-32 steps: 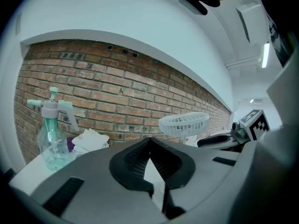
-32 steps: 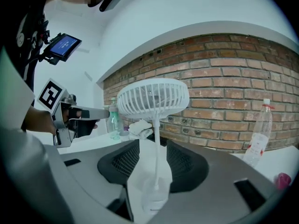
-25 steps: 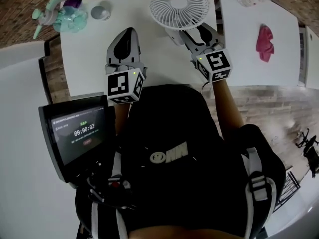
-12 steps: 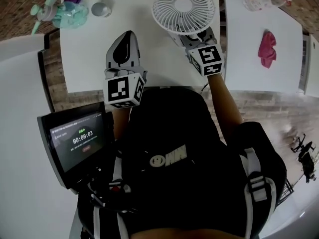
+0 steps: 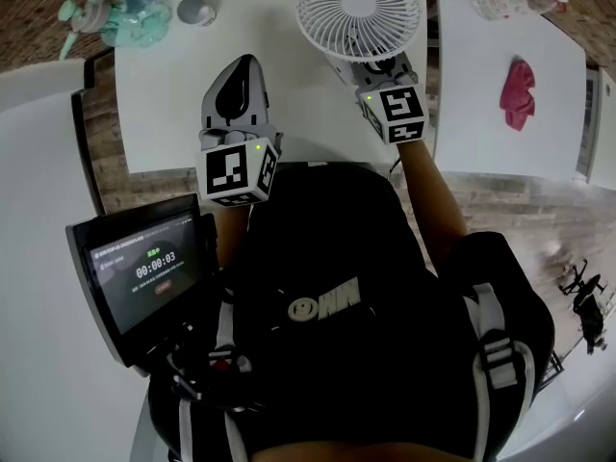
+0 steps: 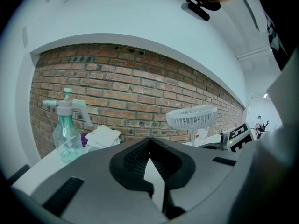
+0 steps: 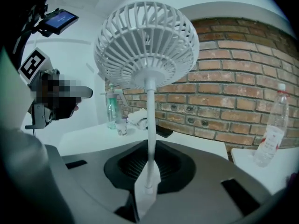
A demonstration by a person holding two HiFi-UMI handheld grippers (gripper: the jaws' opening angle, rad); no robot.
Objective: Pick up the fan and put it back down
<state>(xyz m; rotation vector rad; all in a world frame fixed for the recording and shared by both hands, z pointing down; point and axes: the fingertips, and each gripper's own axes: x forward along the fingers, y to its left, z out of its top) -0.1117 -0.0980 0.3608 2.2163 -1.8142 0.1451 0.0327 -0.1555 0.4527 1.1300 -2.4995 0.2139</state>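
The white fan (image 5: 358, 12) stands upright at the far edge of the white table (image 5: 173, 114), its round grille facing up at me. My right gripper (image 5: 373, 65) sits at the fan's foot. In the right gripper view its jaws are closing on the thin white stem (image 7: 150, 125), which stands between the dark pads (image 7: 128, 164) and touches them, with the fan's grille (image 7: 147, 43) overhead. My left gripper (image 5: 241, 64) hovers over the table left of the fan, jaws together with nothing between them (image 6: 150, 146). From that gripper the fan (image 6: 191, 117) shows at the right.
A green spray bottle (image 5: 125, 17), a small cup (image 5: 195, 14) and a white cloth (image 6: 103, 135) stand at the table's far left. A second table (image 5: 481, 114) on the right carries a pink cloth (image 5: 515, 83) and a plastic bottle (image 7: 271, 129). A tablet (image 5: 144, 272) hangs near my left side.
My right gripper has slid in under the fan's grille and its wide-open jaws have drawn in round the stem. The left gripper has kept still.
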